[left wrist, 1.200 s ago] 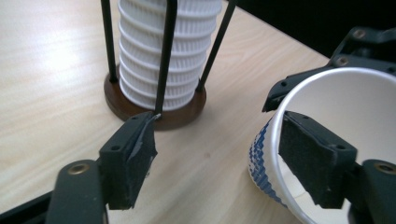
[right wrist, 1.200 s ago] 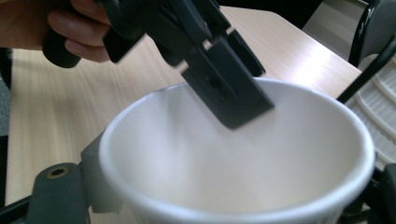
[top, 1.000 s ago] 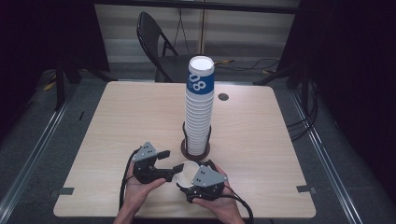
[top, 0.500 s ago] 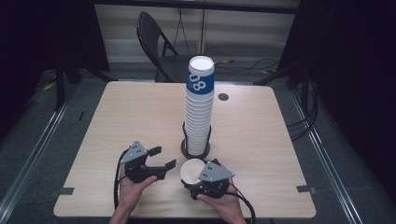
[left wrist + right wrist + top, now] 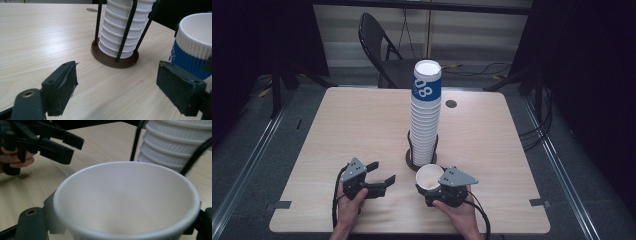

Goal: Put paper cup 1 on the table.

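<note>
A tall stack of white ribbed paper cups (image 5: 426, 115), the top one banded blue, stands in a wire holder with a dark round base (image 5: 411, 159) at mid-table. My right gripper (image 5: 430, 182) is shut on a single blue-and-white cup (image 5: 429, 176), upright just in front of the holder. The cup's white inside (image 5: 125, 200) faces the right gripper view, with fingers (image 5: 32, 220) at both sides. To its left my left gripper (image 5: 383, 171) is open; its jaws have just been opening, with nothing between them. In the left gripper view the gripper (image 5: 117, 85) faces the holder base (image 5: 110, 58), with the held cup (image 5: 195, 42) at right.
The wooden table (image 5: 337, 125) has a small round grommet (image 5: 451, 104) behind the stack. A black folding chair (image 5: 382, 45) stands past the far edge. Cables lie on the floor at right. Both hands rest near the table's front edge.
The left gripper has drawn away leftward from the cup's rim and sunk a little, its jaws spreading. The right gripper has shifted slightly right with the cup.
</note>
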`<state>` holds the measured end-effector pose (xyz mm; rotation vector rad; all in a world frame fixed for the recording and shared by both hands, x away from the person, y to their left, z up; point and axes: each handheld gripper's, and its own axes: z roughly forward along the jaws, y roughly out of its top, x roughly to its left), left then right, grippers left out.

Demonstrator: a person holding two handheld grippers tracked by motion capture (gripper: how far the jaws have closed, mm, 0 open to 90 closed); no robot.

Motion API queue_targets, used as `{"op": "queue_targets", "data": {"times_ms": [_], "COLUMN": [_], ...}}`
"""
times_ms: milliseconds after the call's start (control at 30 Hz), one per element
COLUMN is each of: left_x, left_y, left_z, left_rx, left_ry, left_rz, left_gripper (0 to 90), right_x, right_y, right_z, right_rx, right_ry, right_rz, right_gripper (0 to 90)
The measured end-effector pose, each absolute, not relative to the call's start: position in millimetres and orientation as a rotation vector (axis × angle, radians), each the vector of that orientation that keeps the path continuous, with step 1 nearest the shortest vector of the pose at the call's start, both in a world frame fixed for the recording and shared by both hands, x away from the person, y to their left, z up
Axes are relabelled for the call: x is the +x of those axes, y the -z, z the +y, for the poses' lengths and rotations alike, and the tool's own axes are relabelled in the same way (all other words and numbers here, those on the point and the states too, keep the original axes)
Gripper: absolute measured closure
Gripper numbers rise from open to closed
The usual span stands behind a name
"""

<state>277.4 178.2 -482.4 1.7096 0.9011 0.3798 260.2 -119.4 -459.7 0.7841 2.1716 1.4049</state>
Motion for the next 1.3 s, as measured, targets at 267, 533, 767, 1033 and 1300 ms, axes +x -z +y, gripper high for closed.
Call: {"op": "queue_targets", "data": {"times_ms": [267, 533, 767, 1033, 1300], "left_x": [270, 266, 264, 262, 261], "left_y": [493, 495, 495, 495, 495], "left_z": [179, 178, 179, 179, 181], "left_rx": [1.700, 1.671, 1.647, 1.651, 1.628], "left_ry": [-0.483, -0.530, -0.551, -0.564, -0.561], "left_rz": [0.901, 0.902, 0.915, 0.891, 0.887], "left_gripper": [16.5, 16.0, 15.8, 15.7, 15.7], "right_x": [270, 282, 293, 306, 326], "right_y": [457, 455, 449, 446, 443], "right_z": [-138, -154, -169, -185, -195], "right_rx": [0.872, 0.957, 1.011, 1.066, 1.100], "right_ry": [-1.434, -1.461, -1.458, -1.453, -1.434], "right_rz": [2.103, 2.029, 1.965, 1.906, 1.869], "right_gripper": [19.4, 19.4, 19.5, 19.5, 19.5]}}
